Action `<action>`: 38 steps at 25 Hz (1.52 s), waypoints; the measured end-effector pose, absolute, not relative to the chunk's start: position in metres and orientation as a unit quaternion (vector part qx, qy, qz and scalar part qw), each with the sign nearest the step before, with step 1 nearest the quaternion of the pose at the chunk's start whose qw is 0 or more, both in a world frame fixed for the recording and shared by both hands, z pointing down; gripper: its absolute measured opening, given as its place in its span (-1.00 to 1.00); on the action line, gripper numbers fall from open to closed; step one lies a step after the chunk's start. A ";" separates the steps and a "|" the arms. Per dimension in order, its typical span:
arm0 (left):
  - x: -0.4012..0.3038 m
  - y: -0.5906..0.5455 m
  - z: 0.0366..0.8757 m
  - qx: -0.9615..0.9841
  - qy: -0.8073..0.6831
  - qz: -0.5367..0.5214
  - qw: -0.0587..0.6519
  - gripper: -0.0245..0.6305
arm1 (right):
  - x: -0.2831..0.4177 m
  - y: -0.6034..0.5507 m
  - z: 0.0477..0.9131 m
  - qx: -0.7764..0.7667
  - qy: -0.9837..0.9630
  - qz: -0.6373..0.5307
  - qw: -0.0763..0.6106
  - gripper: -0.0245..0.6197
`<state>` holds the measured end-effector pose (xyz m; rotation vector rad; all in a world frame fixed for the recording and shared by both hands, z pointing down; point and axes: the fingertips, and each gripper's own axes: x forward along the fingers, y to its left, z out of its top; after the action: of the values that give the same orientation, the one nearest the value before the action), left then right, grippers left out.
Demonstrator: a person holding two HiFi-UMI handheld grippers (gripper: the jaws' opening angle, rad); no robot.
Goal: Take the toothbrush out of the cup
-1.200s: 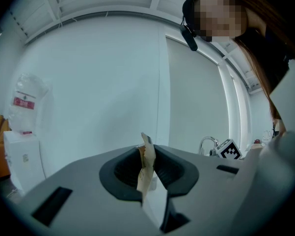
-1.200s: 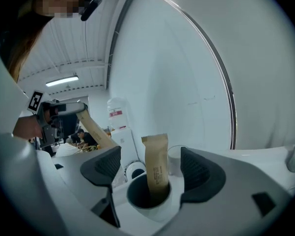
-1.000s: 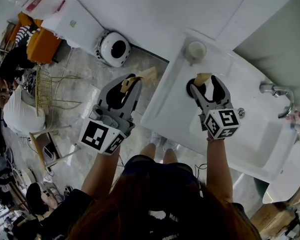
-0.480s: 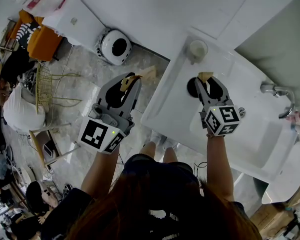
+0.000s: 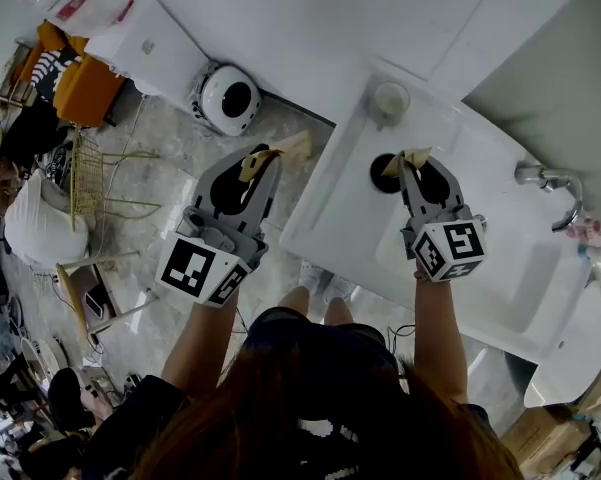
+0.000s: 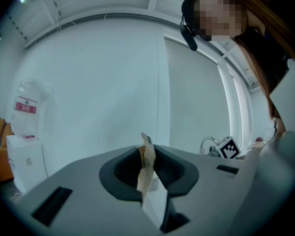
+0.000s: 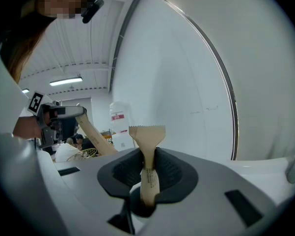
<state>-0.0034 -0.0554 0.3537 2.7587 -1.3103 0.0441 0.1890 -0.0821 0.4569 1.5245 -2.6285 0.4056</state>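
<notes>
Closing right gripper [image 7: 148, 168] pinches toothbrush [image 7: 147, 134] by its wrapper; could slip or drag cup [image 5: 378, 172]. Left gripper [image 6: 150, 167] clamps paper packet [image 6: 147, 156].

One overhead, two behind the jaws.
Steeply down from the head onto left gripper [image 5: 263, 163], right gripper [image 5: 415, 168] and white counter [image 5: 338, 203]; close and level along left jaws clamping a paper-wrapped stick [image 6: 147, 159], toward a white wall [image 6: 88, 97]; along closing right jaws, wrapped toothbrush [image 7: 147, 132] between. Other gripper at each gripper view's edge.

Two wrapped toothbrushes [image 5: 295, 148] [image 5: 405, 158], one dark cup [image 5: 381, 175], one faucet [image 5: 548, 179]
</notes>
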 end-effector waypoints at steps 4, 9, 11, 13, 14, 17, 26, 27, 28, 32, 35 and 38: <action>-0.001 -0.053 0.340 0.904 -0.427 0.001 0.036 -0.70 | 0.192 -0.076 0.422 0.503 -0.858 0.098 0.027 -0.65; 0.003 -0.046 0.317 0.908 -0.418 -0.012 0.022 -0.70 | 0.196 -0.061 0.378 0.514 -0.856 0.060 0.008 -0.66; 0.005 -0.045 0.308 0.909 -0.416 -0.019 0.016 -0.70 | 0.199 -0.056 0.362 0.516 -0.856 0.041 -0.001 -0.66; 0.008 -0.042 0.301 0.910 -0.413 -0.023 0.013 -0.70 | 0.202 -0.048 0.348 0.518 -0.855 0.033 -0.014 -0.66; 0.009 -0.039 0.297 0.911 -0.411 -0.025 0.010 -0.70 | 0.205 -0.043 0.341 0.520 -0.853 0.030 -0.021 -0.67; 0.011 -0.033 0.284 0.914 -0.406 -0.029 0.002 -0.70 | 0.212 -0.030 0.320 0.530 -0.847 0.015 -0.032 -0.67; 0.010 -0.021 0.263 0.916 -0.399 -0.040 -0.015 -0.70 | 0.239 0.014 0.269 0.577 -0.813 -0.046 -0.072 -0.67; 0.010 -0.020 0.262 0.916 -0.398 -0.039 -0.016 -0.70 | 0.241 0.017 0.267 0.581 -0.809 -0.050 -0.070 -0.67; 0.010 -0.018 0.262 0.917 -0.397 -0.039 -0.016 -0.70 | 0.243 0.019 0.265 0.585 -0.807 -0.053 -0.068 -0.67; 0.011 -0.012 0.261 0.918 -0.394 -0.038 -0.015 -0.70 | 0.245 0.024 0.259 0.594 -0.800 -0.059 -0.065 -0.67; 0.011 -0.007 0.261 0.919 -0.393 -0.038 -0.017 -0.70 | 0.243 0.030 0.257 0.595 -0.799 -0.063 -0.063 -0.67; 0.010 -0.004 0.259 0.918 -0.394 -0.041 -0.018 -0.70 | 0.243 0.034 0.258 0.597 -0.798 -0.064 -0.060 -0.67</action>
<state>0.0104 -0.0038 0.2593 2.9183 -1.2522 -0.1311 0.2427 0.0337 0.2583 1.9503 -2.6067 -0.2099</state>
